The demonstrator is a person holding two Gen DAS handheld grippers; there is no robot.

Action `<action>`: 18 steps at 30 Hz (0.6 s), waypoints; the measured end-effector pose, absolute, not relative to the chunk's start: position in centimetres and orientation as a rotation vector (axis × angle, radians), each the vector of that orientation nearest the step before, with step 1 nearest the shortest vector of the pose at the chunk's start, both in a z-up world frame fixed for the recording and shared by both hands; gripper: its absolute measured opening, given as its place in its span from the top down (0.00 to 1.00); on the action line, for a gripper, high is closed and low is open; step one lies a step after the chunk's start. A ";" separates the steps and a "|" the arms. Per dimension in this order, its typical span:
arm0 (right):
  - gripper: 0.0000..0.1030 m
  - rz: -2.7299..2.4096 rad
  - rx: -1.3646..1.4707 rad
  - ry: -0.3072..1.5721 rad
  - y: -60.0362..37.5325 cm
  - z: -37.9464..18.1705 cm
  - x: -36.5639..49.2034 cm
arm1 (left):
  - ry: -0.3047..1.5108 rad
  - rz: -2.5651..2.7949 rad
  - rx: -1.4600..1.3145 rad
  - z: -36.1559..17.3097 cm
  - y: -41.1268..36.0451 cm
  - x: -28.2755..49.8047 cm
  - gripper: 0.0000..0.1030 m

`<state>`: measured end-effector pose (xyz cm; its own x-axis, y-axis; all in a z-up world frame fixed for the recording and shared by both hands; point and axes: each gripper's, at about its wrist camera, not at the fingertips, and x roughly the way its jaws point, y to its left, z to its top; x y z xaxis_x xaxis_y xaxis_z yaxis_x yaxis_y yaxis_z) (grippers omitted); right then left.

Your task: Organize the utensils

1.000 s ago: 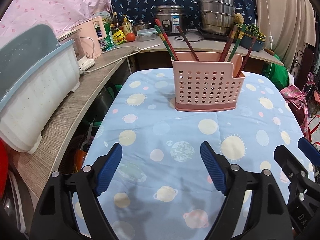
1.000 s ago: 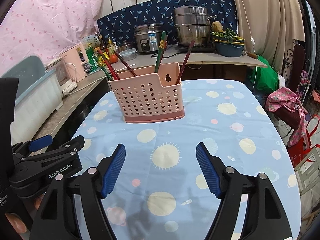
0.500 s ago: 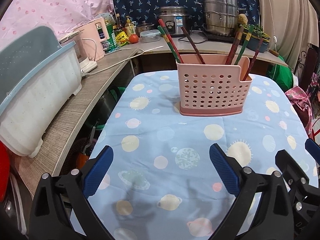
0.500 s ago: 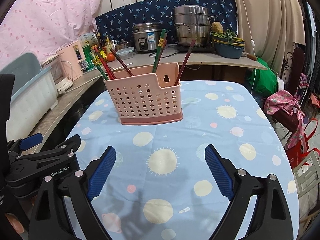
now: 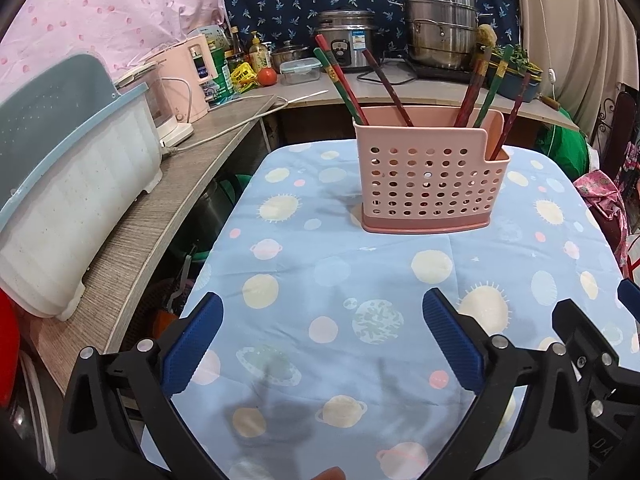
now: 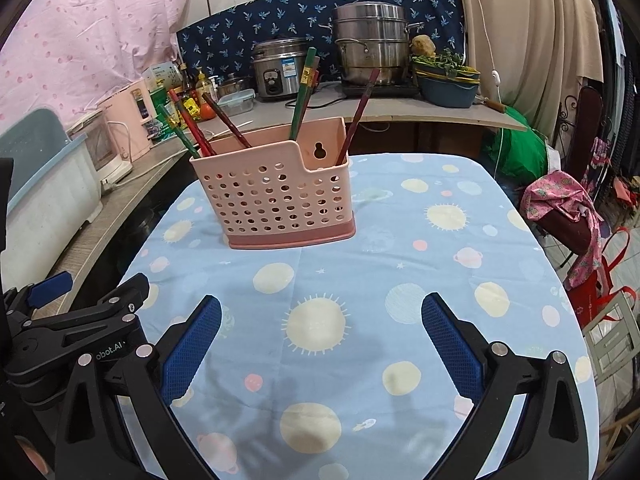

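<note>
Holder: pink perforated plastic utensil holder (image 5: 430,174), rectangular, darker pink base tray, stepped front wall lower at its right end; keyhole slot in the back wall shows in the right wrist view (image 6: 276,200).
Position: upright on the blue planet-print tablecloth (image 5: 360,280), toward the far end, well apart from both grippers.
Contents: red, green and dark brown chopsticks (image 5: 344,80), leaning outward; three at the left end, three at the right.
Left gripper (image 5: 318,330): jaws opening, blue pads spread wide, nothing between them.
Right gripper (image 6: 320,332): jaws opening, spread wide, empty, above the cloth.
</note>
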<state>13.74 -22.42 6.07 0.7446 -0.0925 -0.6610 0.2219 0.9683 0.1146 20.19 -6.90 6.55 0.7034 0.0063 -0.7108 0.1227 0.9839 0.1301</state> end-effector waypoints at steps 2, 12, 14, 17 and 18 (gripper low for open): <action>0.06 -0.177 0.186 0.711 -22.4 6.1 13.8 | 0.791 -0.065 0.173 6.5 -6.9 20.3 0.07; 0.06 -0.180 0.181 0.714 -22.2 6.0 14.1 | 0.783 -0.064 0.182 6.4 -7.1 20.5 0.07; 0.06 -0.179 0.179 0.714 -22.0 6.0 14.1 | 0.783 -0.063 0.179 6.5 -7.0 20.5 0.07; 0.06 -0.179 0.177 0.715 -22.0 6.0 14.2 | 0.783 -0.062 0.175 6.5 -6.8 20.6 0.07; 0.06 -0.179 0.176 0.715 -21.9 6.0 14.2 | 0.783 -0.061 0.174 6.5 -6.8 20.6 0.07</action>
